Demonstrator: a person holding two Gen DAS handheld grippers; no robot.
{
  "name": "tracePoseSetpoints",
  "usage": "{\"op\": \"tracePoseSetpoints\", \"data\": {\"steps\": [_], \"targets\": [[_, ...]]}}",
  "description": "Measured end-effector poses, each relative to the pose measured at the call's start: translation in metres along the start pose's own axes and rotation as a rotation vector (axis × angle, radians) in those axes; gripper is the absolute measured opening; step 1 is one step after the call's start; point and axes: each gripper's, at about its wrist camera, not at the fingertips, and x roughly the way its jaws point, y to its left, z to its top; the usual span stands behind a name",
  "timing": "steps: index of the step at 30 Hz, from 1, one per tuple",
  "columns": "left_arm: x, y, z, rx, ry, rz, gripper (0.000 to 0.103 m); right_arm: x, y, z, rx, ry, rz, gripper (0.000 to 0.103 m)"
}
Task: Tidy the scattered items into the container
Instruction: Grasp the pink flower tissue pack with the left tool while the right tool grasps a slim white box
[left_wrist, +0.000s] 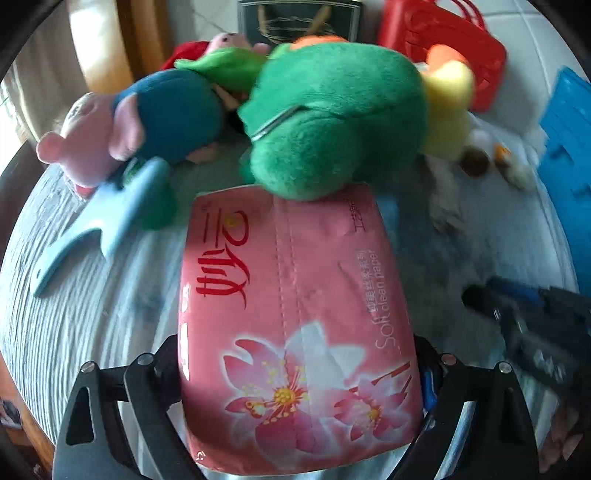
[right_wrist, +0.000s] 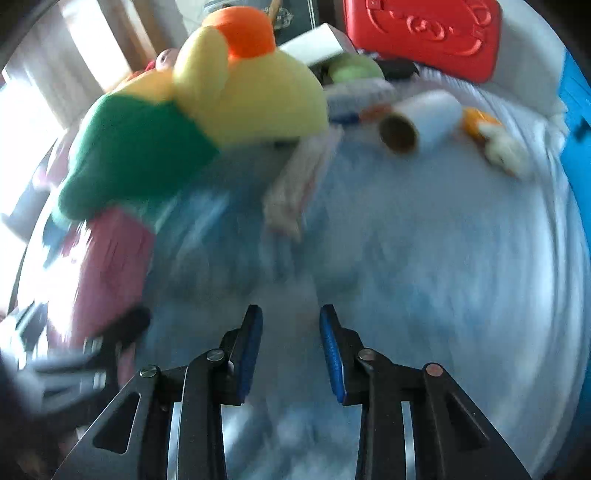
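A pink tissue pack (left_wrist: 295, 314) lies flat on the pale bed cover (right_wrist: 443, 258), its far end under a green and yellow plush toy (left_wrist: 325, 122). My left gripper (left_wrist: 295, 339) is open and straddles the near end of the pack, one finger close beside each long edge. My right gripper (right_wrist: 290, 310) is shut with nothing between its blue pads and hangs over bare cover. It also shows as a dark blur at the right of the left wrist view. The plush (right_wrist: 251, 96) lies to its upper left.
A pig plush in blue (left_wrist: 166, 110) and a pale blue plastic piece (left_wrist: 99, 229) lie left of the pack. A red basket (right_wrist: 424, 33) stands at the back and a blue crate (right_wrist: 576, 110) at the right edge. A paper roll (right_wrist: 421, 118) and a small white-orange toy (right_wrist: 502, 147) lie nearby.
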Motion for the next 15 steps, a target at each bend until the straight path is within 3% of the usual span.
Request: {"op": "tracePoseSetpoints", "data": {"steps": [4, 8, 12, 13, 14, 15], "targets": [[-0.001, -0.006, -0.01, 0.009, 0.004, 0.02, 0.093, -0.013, -0.009, -0.006, 0.024, -0.042, -0.012, 0.033], [-0.011, -0.008, 0.004, 0.001, -0.051, 0.04, 0.093, -0.011, -0.003, 0.025, 0.042, -0.14, 0.003, 0.05], [-0.009, -0.004, 0.032, -0.007, -0.126, 0.078, 0.093, 0.031, -0.008, 0.074, 0.078, -0.165, 0.017, 0.049], [-0.006, -0.003, 0.038, -0.01, -0.126, 0.075, 0.093, 0.04, -0.008, 0.08, 0.08, -0.164, 0.009, 0.046], [-0.002, -0.004, 0.043, -0.007, -0.123, 0.073, 0.093, 0.044, -0.007, 0.083, 0.07, -0.176, -0.008, 0.035], [0.0, -0.005, 0.045, -0.001, -0.121, 0.072, 0.093, 0.045, -0.005, 0.085, 0.047, -0.193, -0.052, 0.033]]}}
